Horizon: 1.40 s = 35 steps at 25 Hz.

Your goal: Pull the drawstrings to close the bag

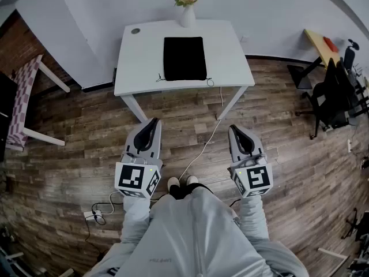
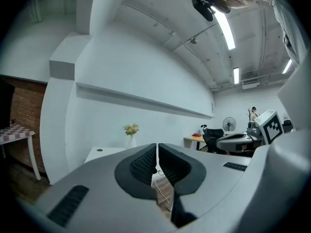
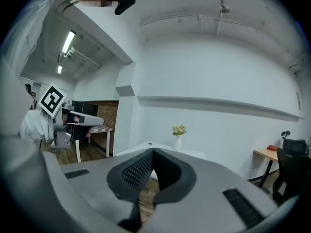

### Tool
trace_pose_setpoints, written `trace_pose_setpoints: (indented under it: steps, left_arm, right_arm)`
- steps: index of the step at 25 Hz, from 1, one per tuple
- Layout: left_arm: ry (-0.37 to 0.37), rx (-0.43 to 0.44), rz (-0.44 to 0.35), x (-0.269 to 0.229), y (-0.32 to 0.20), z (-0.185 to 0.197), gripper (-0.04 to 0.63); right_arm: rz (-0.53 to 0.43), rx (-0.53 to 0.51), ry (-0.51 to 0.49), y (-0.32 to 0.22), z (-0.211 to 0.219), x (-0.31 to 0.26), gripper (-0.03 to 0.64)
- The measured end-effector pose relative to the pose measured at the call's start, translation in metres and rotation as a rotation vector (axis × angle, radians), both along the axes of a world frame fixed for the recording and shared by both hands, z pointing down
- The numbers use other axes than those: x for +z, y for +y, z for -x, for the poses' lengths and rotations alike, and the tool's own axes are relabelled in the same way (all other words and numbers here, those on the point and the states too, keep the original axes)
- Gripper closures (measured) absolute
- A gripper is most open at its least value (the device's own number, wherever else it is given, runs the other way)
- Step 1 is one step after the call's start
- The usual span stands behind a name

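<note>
I'm holding the left hand-held gripper (image 1: 152, 122) and right hand-held gripper (image 1: 236, 129) closed and empty, well short of the black bag (image 1: 184, 57) lying on the surface (image 1: 141, 62), and I'm judging that unopened jaws could shove its thin drawstrings (image 1: 161, 78) aside.

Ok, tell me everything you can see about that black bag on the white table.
The black bag is a flat, roughly rectangular pouch of what looks like soft dark fabric. It lies flat near the middle of the white table, just in front of the vase of flowers. Thin drawstrings trail from both corners of its near edge onto the tabletop. That edge looks straight, not gathered. Nothing but the table touches it.
</note>
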<state>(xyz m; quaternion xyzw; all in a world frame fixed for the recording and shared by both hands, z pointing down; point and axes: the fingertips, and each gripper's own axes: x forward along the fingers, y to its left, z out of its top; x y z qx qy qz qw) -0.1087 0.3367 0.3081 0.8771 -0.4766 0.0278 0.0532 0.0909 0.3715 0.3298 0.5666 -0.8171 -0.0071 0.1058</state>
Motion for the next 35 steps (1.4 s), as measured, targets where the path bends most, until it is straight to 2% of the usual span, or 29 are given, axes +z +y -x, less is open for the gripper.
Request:
trace_pose_setpoints:
  steps: [6,15,21,27,35]
  left_arm:
    - [-0.017,0.01,0.002,0.005,0.003,-0.014,0.558]
    - [-0.034,-0.023,0.003,0.009,0.013,-0.033,0.559]
    - [-0.036,-0.044,-0.007,0.007,-0.001,-0.032,0.559]
    - [-0.041,-0.038,0.0,0.018,-0.046,-0.025,0.559]
    - [-0.029,-0.014,0.003,0.018,-0.156,-0.012,0.558]
  right_arm:
    - [-0.011,0.06,-0.038,0.009,-0.026,-0.002,0.595]
    - [-0.006,0.023,-0.069,0.016,-0.05,0.009,0.594]
    - [0.004,0.019,-0.081,0.0,-0.053,0.016,0.594]
    - [0.013,0.023,-0.075,-0.046,-0.044,0.024,0.594]
    - [0.0,0.046,-0.076,-0.151,-0.031,0.017,0.594]
